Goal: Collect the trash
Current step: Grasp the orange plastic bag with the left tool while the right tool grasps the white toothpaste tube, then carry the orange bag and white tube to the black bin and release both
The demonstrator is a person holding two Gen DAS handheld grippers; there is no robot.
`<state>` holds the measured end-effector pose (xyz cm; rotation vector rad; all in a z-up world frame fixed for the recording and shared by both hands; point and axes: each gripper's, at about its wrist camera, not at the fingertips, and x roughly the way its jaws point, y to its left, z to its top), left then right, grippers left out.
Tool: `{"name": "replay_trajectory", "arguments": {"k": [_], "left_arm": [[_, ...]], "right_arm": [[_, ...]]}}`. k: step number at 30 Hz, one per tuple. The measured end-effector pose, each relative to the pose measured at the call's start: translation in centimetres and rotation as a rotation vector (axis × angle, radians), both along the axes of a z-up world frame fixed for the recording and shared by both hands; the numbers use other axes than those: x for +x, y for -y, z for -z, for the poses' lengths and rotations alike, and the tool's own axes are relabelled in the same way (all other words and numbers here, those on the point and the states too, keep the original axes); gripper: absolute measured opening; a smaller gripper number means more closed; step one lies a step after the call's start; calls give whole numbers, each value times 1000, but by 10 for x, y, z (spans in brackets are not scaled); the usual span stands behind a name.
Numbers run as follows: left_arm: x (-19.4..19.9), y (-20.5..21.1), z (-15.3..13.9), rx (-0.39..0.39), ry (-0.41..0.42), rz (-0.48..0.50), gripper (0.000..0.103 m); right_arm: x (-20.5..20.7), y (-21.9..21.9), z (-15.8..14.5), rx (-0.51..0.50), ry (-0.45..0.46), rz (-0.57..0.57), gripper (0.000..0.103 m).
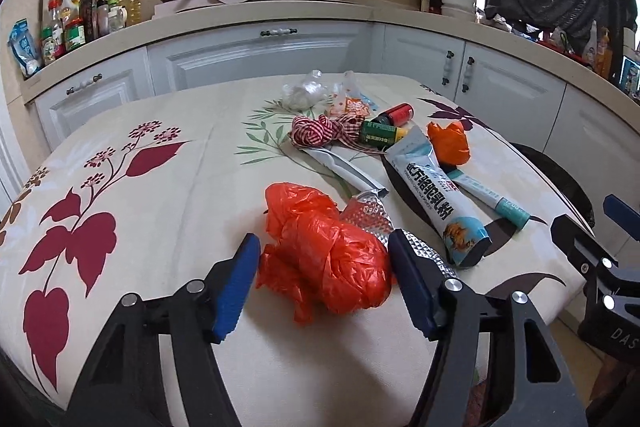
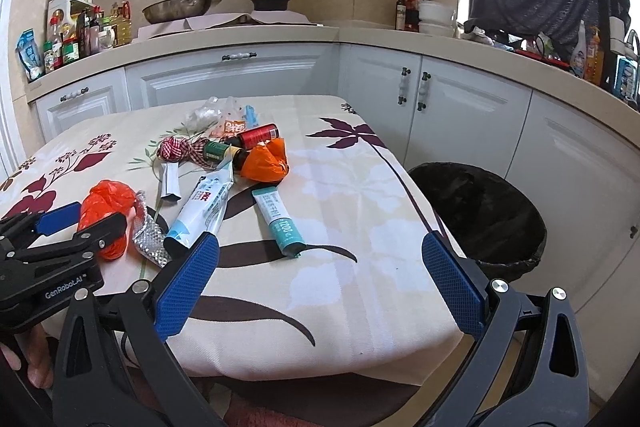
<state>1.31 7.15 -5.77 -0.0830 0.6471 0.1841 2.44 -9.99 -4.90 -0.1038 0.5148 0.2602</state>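
A crumpled red plastic bag [image 1: 324, 259] [image 2: 106, 199] lies on the flowered tablecloth [image 1: 168, 211] near the front edge. My left gripper [image 1: 324, 239] [image 2: 98, 215] straddles it, and both blue pads touch its sides. A silver foil wrapper [image 1: 368, 215] lies against the bag's right side. Further back lie a white milk-powder pouch [image 1: 440, 195], a teal tube [image 1: 496, 199], an orange bag [image 1: 448, 143], a red-checked ribbon [image 1: 316, 131] and two small bottles [image 1: 384, 125]. My right gripper [image 2: 320, 243] hangs open over the table's near right corner, with nothing between its fingers.
A bin with a black liner [image 2: 480, 215] stands on the floor right of the table. White cabinets [image 2: 440, 95] and a counter with a wok [image 2: 176, 7], a pot and condiment bottles run behind. Clear plastic wrap [image 1: 304, 91] lies at the table's far side.
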Motion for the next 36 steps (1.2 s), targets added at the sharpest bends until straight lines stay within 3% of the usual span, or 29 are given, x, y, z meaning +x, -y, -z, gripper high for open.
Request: {"name": "replay_trajectory", "arguments": {"k": [4, 6, 17, 28, 36], "left_arm": [[-1, 2, -1, 5, 13, 8, 58], [-2, 4, -2, 13, 21, 13, 50], [-10, -13, -5, 14, 33, -31, 48], [-15, -38, -8, 3, 46, -94, 48], [-17, -48, -5, -8, 45, -112, 48]], "right_arm": [[0, -3, 0, -2, -2, -10, 99], [0, -4, 1, -3, -3, -17, 99], [0, -28, -2, 11, 8, -96, 97], [11, -72, 9, -11, -49, -236, 47], [18, -77, 21, -25, -93, -249, 20]]}}
